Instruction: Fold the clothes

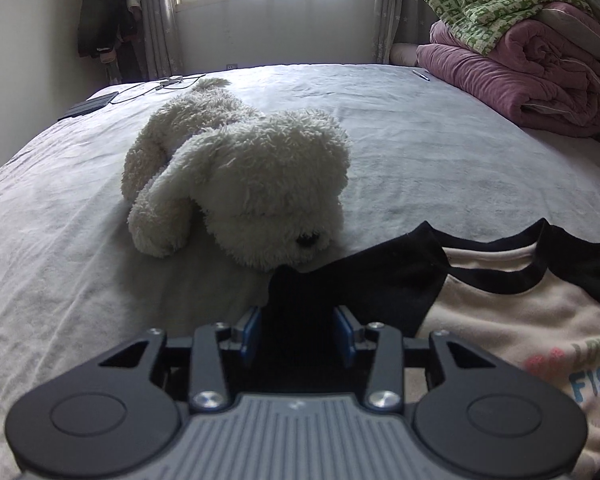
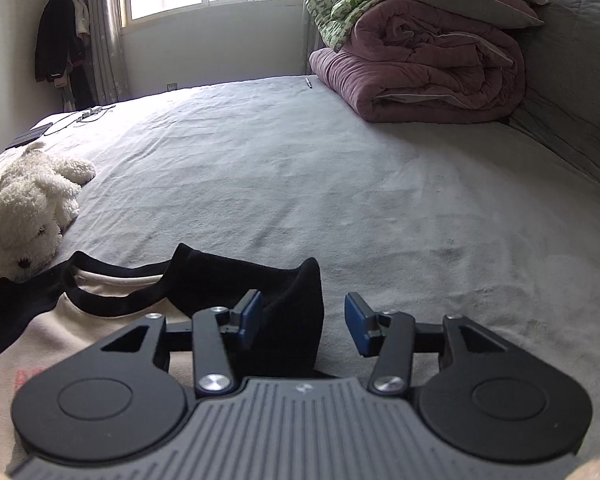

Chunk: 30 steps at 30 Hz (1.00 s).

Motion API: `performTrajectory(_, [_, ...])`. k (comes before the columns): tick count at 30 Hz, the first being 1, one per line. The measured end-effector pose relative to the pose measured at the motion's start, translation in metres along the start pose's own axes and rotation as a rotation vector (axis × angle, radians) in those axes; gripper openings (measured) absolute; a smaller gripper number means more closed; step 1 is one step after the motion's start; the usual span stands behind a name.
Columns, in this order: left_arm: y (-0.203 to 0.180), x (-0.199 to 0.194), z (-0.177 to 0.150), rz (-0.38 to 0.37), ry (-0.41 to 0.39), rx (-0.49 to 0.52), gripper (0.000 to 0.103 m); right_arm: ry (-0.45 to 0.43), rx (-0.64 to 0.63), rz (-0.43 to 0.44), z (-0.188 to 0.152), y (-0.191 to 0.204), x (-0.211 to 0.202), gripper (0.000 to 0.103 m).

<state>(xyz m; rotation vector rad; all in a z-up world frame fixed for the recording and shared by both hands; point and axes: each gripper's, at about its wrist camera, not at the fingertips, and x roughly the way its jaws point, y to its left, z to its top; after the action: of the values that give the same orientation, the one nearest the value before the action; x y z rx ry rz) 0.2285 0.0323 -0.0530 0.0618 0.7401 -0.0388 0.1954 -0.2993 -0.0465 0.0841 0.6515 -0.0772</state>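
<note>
A cream T-shirt [image 1: 520, 312] with black sleeves, a black neck band and a coloured "FISH" print lies flat on the grey bed sheet [image 1: 420, 140]. My left gripper [image 1: 299, 332] is open over the shirt's black sleeve [image 1: 300, 292], whose dark cloth rises between the blue pads. In the right wrist view the same shirt [image 2: 60, 332] lies at lower left. Its other black sleeve [image 2: 284, 292] stands bunched against the left pad of my right gripper [image 2: 306, 320]. That gripper is open, with bare sheet showing beside its right pad.
A white plush dog [image 1: 252, 184] [image 2: 28, 216] lies just beyond the shirt's left shoulder. Folded purple quilts [image 1: 532, 72] [image 2: 428, 64] with a green patterned garment [image 1: 488, 0] on top are stacked at the far right. A dark tablet [image 1: 92, 104] and cables lie at the far left corner.
</note>
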Motion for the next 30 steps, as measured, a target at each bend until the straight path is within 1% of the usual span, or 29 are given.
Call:
performTrajectory(3, [-0.001, -0.017, -0.014, -0.035, 0.038, -0.022, 0.042, 0.013, 0.01, 0.017, -0.005, 0.0, -0.021, 0.05])
performTrajectory(11, [-0.003, -0.063, -0.053, -0.075, 0.105, -0.054, 0.044, 0.054, 0.028, 0.049, -0.035, 0.001, -0.072, 0.05])
performTrajectory(16, [-0.003, -0.087, -0.078, -0.107, 0.139, -0.08, 0.044, 0.081, 0.042, 0.058, -0.065, 0.002, -0.093, 0.05])
performTrajectory(22, [-0.009, -0.111, -0.108, -0.125, 0.171, -0.073, 0.044, 0.107, 0.054, 0.073, -0.1, 0.002, -0.111, 0.05])
performTrajectory(27, [-0.013, -0.128, -0.135, -0.176, 0.212, -0.096, 0.044, 0.125, 0.091, 0.097, -0.127, -0.002, -0.126, 0.05])
performTrajectory(30, [-0.013, -0.137, -0.15, -0.202, 0.22, -0.097, 0.044, 0.127, 0.123, 0.121, -0.14, -0.006, -0.136, 0.05])
